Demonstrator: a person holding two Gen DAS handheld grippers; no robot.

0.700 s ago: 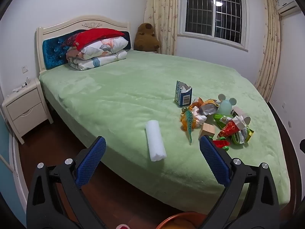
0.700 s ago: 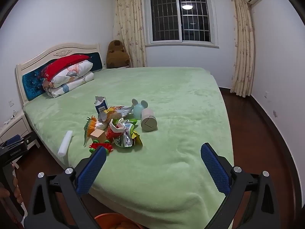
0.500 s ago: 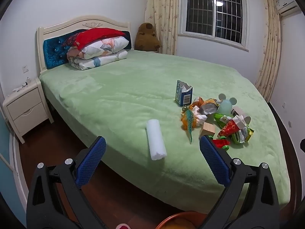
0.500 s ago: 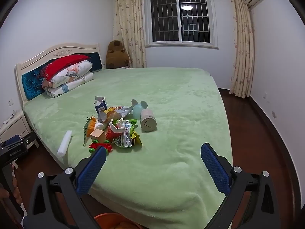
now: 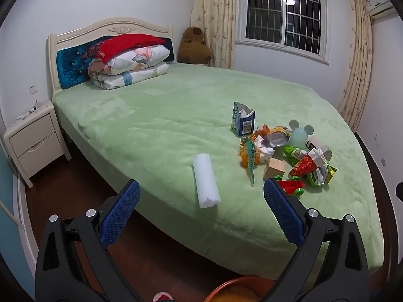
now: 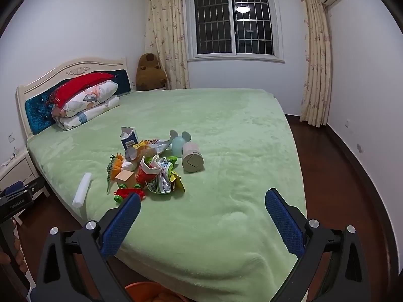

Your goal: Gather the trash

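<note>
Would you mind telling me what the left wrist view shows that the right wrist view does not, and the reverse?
Only the left wrist view shows the nightstand's full front with both drawers and the torn carton's barcode side.

Only the right wrist view shows the cardboard tube's round end, the floor right of the bed, and the left tool's body at the frame edge.

Both show the green bed, the white foam roll, the litter-and-toy pile, an orange bin below, and open tools.

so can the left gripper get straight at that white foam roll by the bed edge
Probably yes: the left gripper is open, the white foam roll lies alone on the bed ahead of it, apart from the trash pile.
</note>
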